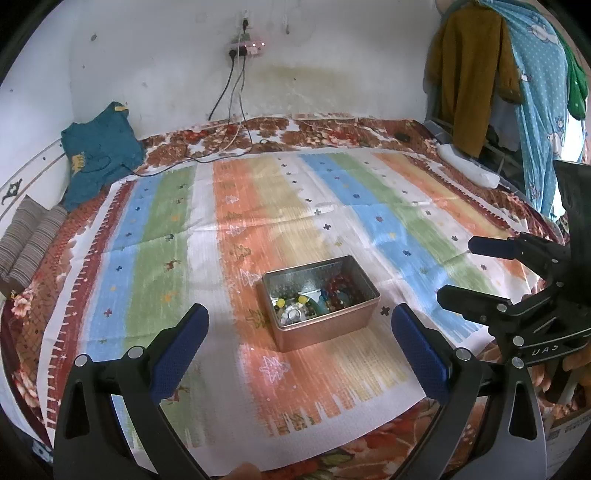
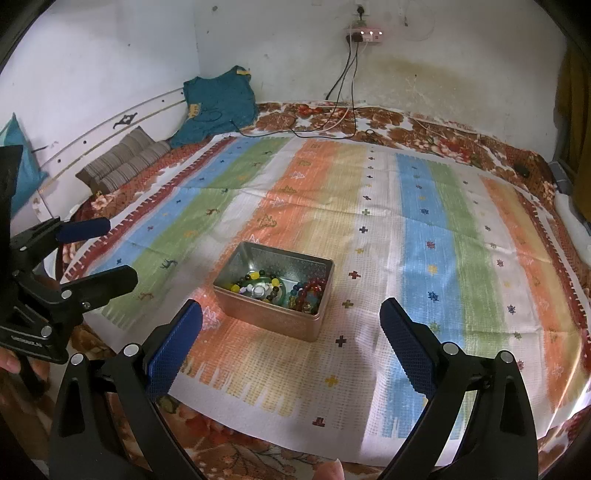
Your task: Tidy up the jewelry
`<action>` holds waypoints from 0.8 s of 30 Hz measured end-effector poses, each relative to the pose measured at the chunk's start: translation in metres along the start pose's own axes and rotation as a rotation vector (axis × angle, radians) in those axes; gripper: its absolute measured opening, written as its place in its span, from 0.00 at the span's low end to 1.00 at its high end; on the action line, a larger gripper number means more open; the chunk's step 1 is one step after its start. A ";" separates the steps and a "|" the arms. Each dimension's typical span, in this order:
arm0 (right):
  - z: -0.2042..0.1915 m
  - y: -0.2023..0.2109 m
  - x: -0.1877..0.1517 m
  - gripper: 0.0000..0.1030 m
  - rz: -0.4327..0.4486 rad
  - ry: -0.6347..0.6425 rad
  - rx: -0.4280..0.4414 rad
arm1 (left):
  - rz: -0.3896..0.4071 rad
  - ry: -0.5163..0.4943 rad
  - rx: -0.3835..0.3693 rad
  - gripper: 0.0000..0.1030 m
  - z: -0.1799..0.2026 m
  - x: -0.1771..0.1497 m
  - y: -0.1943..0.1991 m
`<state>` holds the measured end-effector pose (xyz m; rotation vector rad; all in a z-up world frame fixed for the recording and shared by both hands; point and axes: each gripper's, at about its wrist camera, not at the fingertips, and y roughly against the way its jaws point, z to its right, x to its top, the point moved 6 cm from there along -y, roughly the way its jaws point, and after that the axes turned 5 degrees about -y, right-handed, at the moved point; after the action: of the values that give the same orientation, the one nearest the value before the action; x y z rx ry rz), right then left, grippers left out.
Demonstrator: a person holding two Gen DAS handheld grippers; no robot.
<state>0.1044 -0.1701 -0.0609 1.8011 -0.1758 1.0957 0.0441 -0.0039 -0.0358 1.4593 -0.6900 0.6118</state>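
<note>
- A rose-gold metal tin (image 1: 320, 302) sits open on a striped cloth (image 1: 258, 221) spread over a bed; in the left wrist view it lies just below the middle of the frame, in the right wrist view (image 2: 274, 290) slightly left of centre.
- Inside the tin lies a jumble of jewelry (image 2: 280, 290): dark red beads toward the right side, yellow and dark beads and a pale round piece toward the left. The pieces are too tangled to count.
- The left claw (image 1: 301, 352) fills the lower part of its own view, its blue-padded fingers (image 1: 177, 354) spread wide apart, holding nothing, with the tin showing between them and beyond the tips.
- The right claw (image 2: 291, 349) likewise stands wide apart and bare in the lower part of its view, the tin just past its left finger.
- Each claw also appears at the edge of the other's view: the right one at the right edge (image 1: 480, 273), the left one at the left edge (image 2: 107, 251), both with fingers parted.
- A teal garment (image 1: 99, 151) lies at the upper left of the bed against the wall.
- A wall socket with cables (image 2: 364, 35) hangs at the top of the frame.
- Hanging clothes (image 1: 480, 74) fill the upper right corner of the left wrist view.
</note>
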 end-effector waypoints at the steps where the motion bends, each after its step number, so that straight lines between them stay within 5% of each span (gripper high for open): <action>1: 0.000 0.000 0.000 0.95 0.001 0.000 0.000 | 0.003 -0.001 0.000 0.94 0.000 0.000 0.001; 24: -0.002 0.006 0.000 0.95 0.018 0.000 0.017 | 0.023 -0.011 -0.027 0.94 0.006 0.000 0.006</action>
<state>0.1001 -0.1714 -0.0565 1.8177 -0.1836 1.1128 0.0393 -0.0094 -0.0320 1.4325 -0.7219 0.6101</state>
